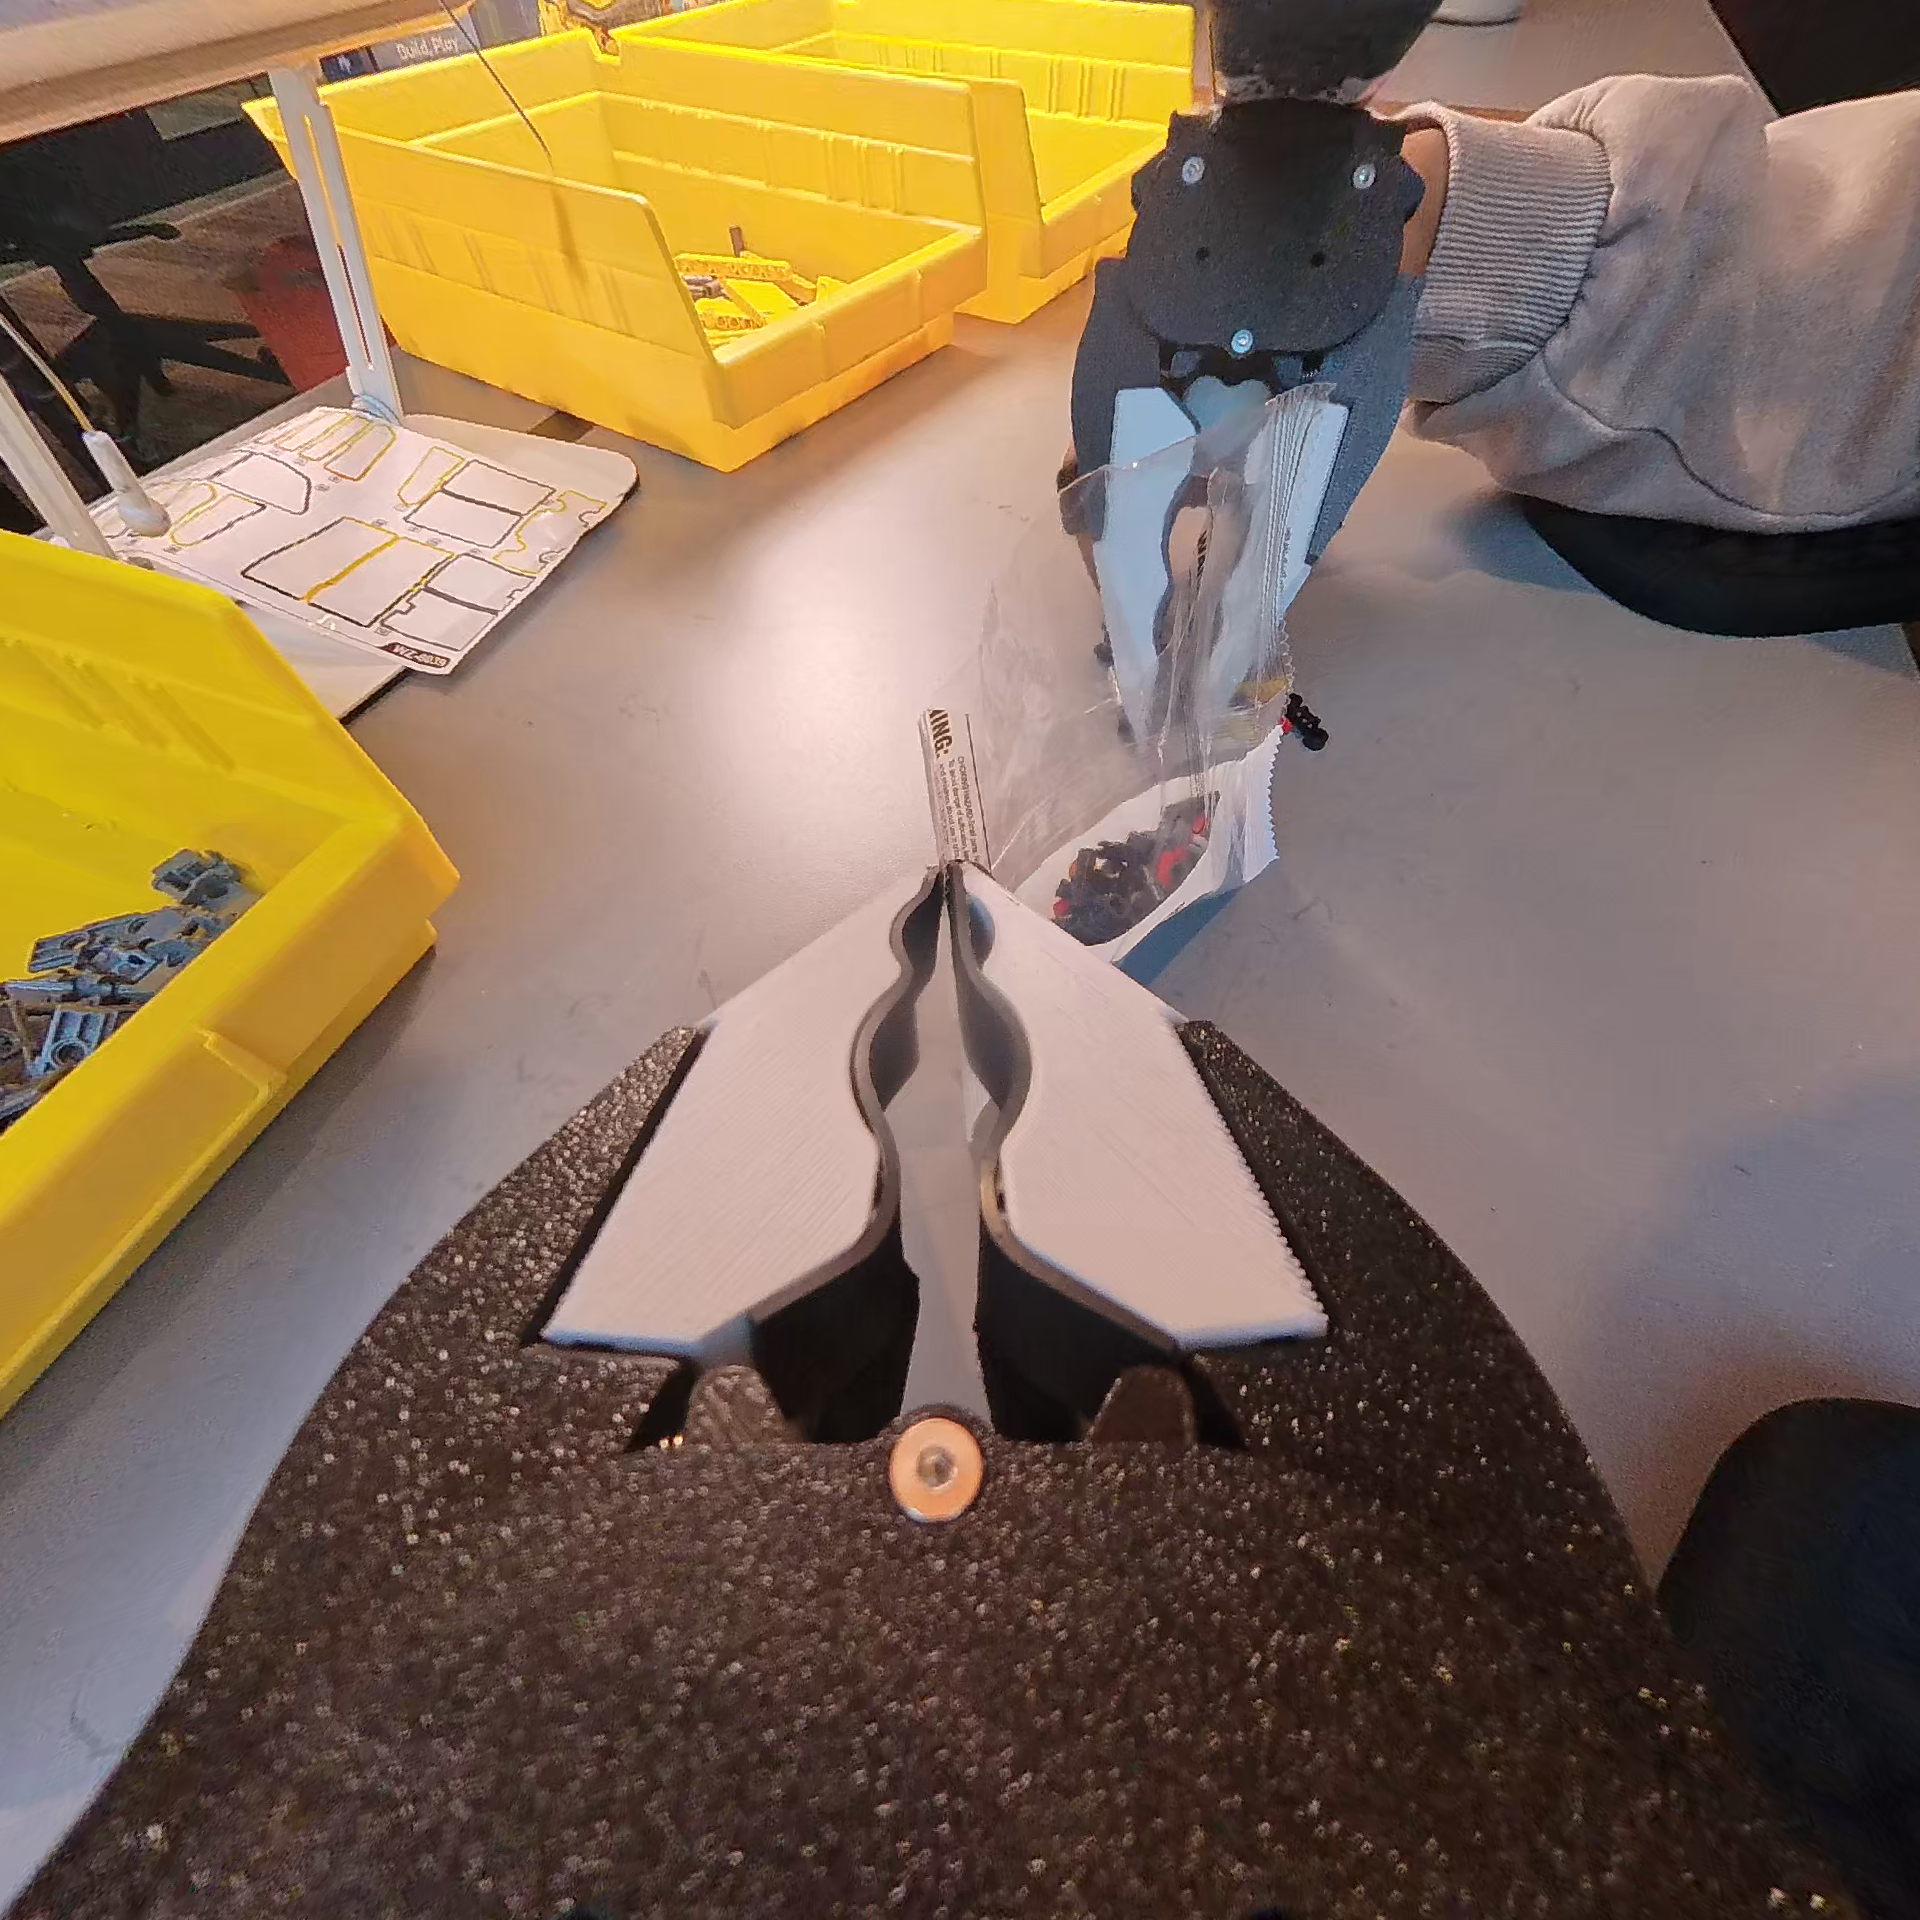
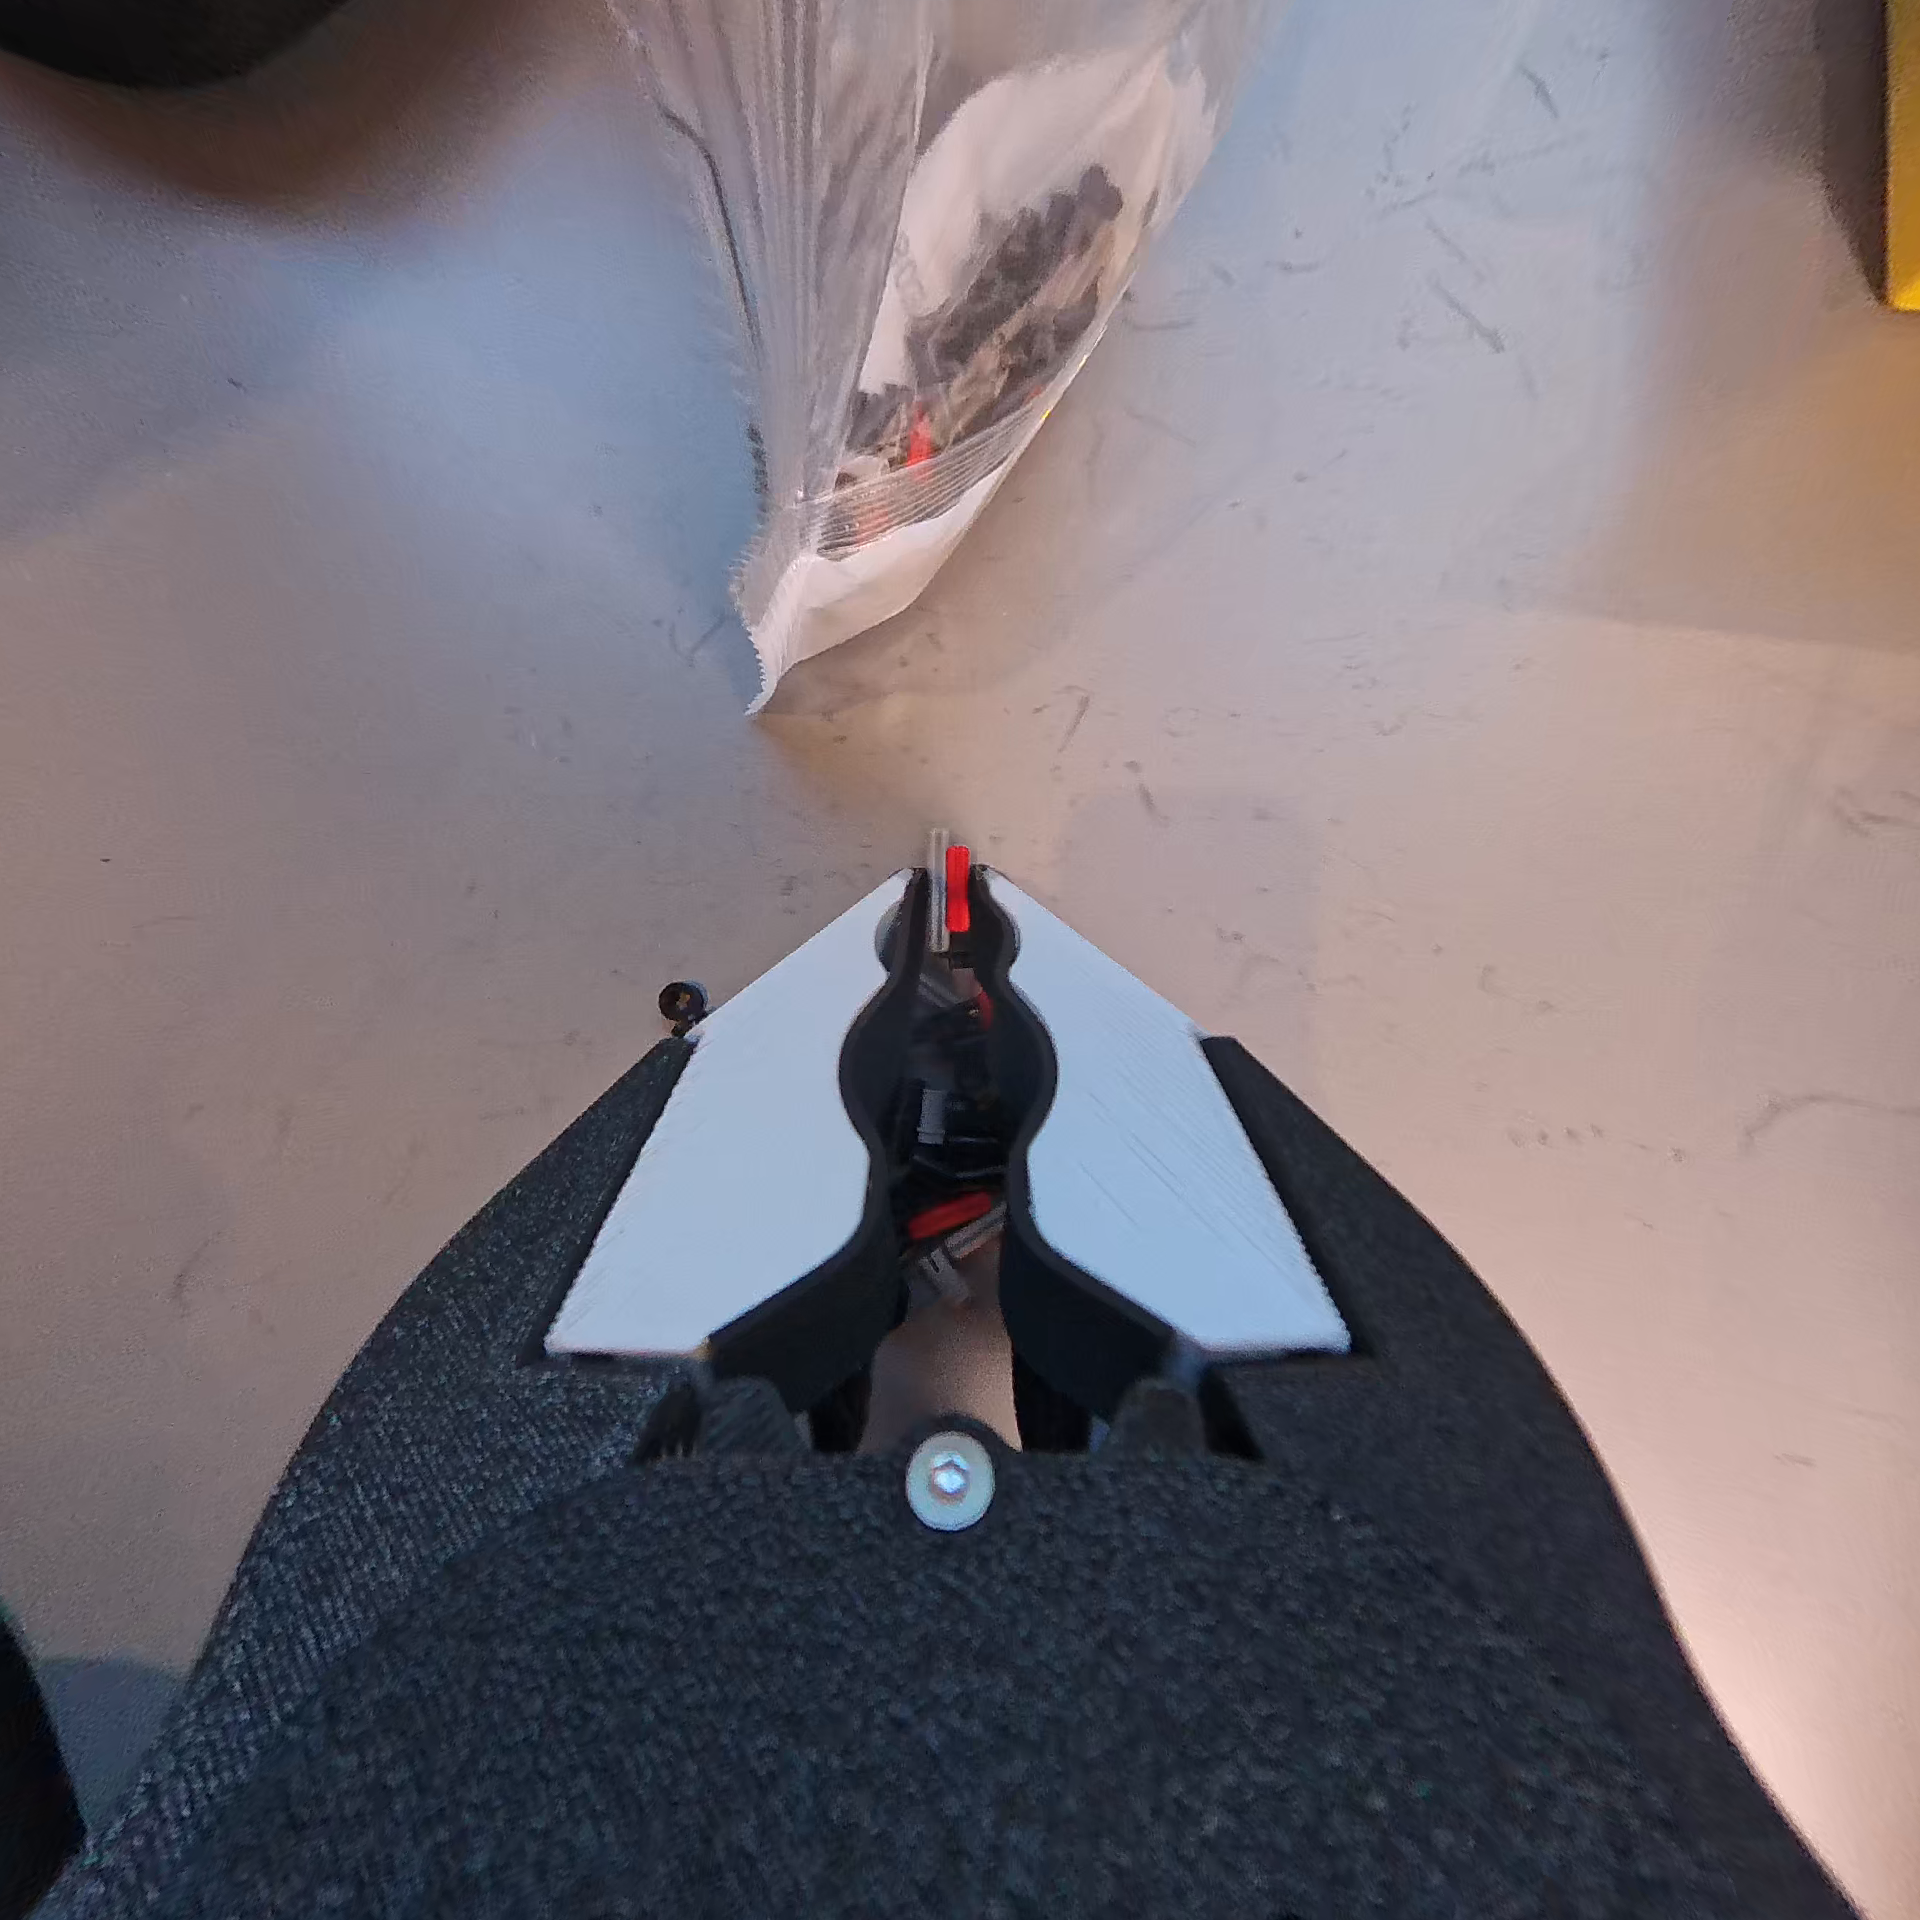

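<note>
A clear plastic bag (image 1: 1132,862) of small black and red parts lies on the grey table (image 1: 1558,987). My left gripper (image 1: 948,878) is shut on the bag's clear edge. The film stretches up to my right gripper (image 1: 1132,717), which points down at the table and is wrapped in the film. In the right wrist view my right gripper (image 2: 951,873) is shut, with a red pin (image 2: 958,888), a grey pin and other small parts showing between its fingers. The bag (image 2: 966,312) lies beyond its tips. A loose black part (image 2: 683,1000) lies beside the right gripper.
Yellow bins (image 1: 644,281) stand at the back. Another yellow bin (image 1: 156,831) with grey parts is at the left. A white sheet with outlined shapes (image 1: 364,520) lies by a white stand leg (image 1: 332,239). A grey sleeve (image 1: 1621,291) is at the right. There is about 15 cm between the tips of the two grippers.
</note>
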Tool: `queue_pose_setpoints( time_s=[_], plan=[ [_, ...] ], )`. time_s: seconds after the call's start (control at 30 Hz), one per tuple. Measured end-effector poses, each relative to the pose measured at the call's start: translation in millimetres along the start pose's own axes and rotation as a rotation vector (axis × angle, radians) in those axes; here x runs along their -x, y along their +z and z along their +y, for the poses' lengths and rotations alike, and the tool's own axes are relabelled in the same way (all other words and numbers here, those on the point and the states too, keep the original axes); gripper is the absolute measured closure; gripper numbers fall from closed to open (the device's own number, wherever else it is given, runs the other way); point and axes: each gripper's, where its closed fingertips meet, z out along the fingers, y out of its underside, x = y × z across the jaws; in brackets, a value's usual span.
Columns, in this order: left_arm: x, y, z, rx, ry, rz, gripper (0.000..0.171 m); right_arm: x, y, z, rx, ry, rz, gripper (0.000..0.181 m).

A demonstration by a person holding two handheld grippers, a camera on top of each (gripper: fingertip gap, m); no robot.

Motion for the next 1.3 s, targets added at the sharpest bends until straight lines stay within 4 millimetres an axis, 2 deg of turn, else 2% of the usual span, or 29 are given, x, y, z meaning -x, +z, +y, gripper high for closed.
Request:
queue_pose_setpoints(
  time_s=[0.07,0.13,0.23,0.3,0.33,0.4,0.47,0.5,0.57,0.63,0.7,0.73,0.83,0.9,0.97,1.1,1.13,1.2,1.3],
  plan=[
    [0.0,0.0,-0.1,0.000,-0.001,0.000,0.171,-1.7,-10.7,-10.0,-0.062,0.008,0.004,0.174],
    [0.1,0.1,-0.1,0.000,0.000,0.000,0.171,-8.0,-31.6,-31.1,-0.180,0.009,0.042,0.174],
    [0.1,0.7,-0.3,-0.001,0.000,0.000,0.171,-18.9,-76.5,-91.1,-0.489,0.010,0.149,0.174],
    [0.0,1.3,-0.6,-0.001,0.002,-0.001,0.171,-23.2,-95.2,-126.0,-0.646,0.029,0.214,0.174],
    [-0.2,1.6,-0.7,-0.002,0.002,0.000,0.171,-24.7,-94.2,-136.6,-0.671,0.043,0.233,0.174],
    [-0.5,1.9,-1.2,-0.003,0.002,0.000,0.171,-24.8,-75.4,-146.2,-0.638,0.051,0.249,0.174],
    [-1.0,1.8,-1.3,-0.003,0.003,0.000,0.171,-29.6,-50.2,-141.3,-0.548,0.049,0.288,0.173],
    [-1.1,1.5,-1.5,-0.003,0.003,0.000,0.171,-33.0,-44.4,-138.8,-0.535,0.051,0.311,0.168],
    [-0.5,0.5,-1.7,-0.004,0.005,-0.003,0.171,-30.9,-50.8,-143.1,-0.613,0.093,0.272,0.158],
    [0.4,-0.5,-1.9,-0.007,0.004,-0.005,0.171,-29.8,-69.7,-145.3,-0.687,0.127,0.226,0.156],
    [1.2,-0.7,-1.1,-0.005,0.002,-0.006,0.171,-33.0,-81.4,-132.8,-0.655,0.150,0.203,0.159],
    [1.3,-0.6,-0.7,-0.004,0.002,-0.006,0.171,-35.9,-79.9,-118.4,-0.582,0.165,0.198,0.161],
    [1.6,-0.7,-0.8,-0.005,0.003,-0.006,0.171,-42.8,-57.5,-55.5,-0.260,0.157,0.220,0.161],
    [1.7,-0.6,-0.8,-0.006,0.001,-0.006,0.171,-29.0,-39.1,-29.0,-0.130,0.169,0.139,0.161],
    [1.8,-0.8,-0.7,-0.007,0.002,-0.007,0.171,-17.3,-24.0,-16.4,-0.055,0.180,0.081,0.161],
    [1.6,-1.2,-0.7,-0.003,0.007,-0.009,0.171,-11.2,-7.9,7.0,0.112,0.149,0.079,0.161],
    [1.4,-1.3,-0.9,-0.003,0.009,-0.009,0.171,-10.7,-5.5,9.6,0.126,0.144,0.081,0.161],
    [1.2,-1.4,-1.4,-0.004,0.010,-0.008,0.171,-11.0,-4.9,11.1,0.134,0.140,0.086,0.174],
    [0.9,-1.5,-1.8,-0.005,0.011,-0.008,0.171,-11.3,-6.5,7.9,0.119,0.110,0.094,0.176]
  ],
)
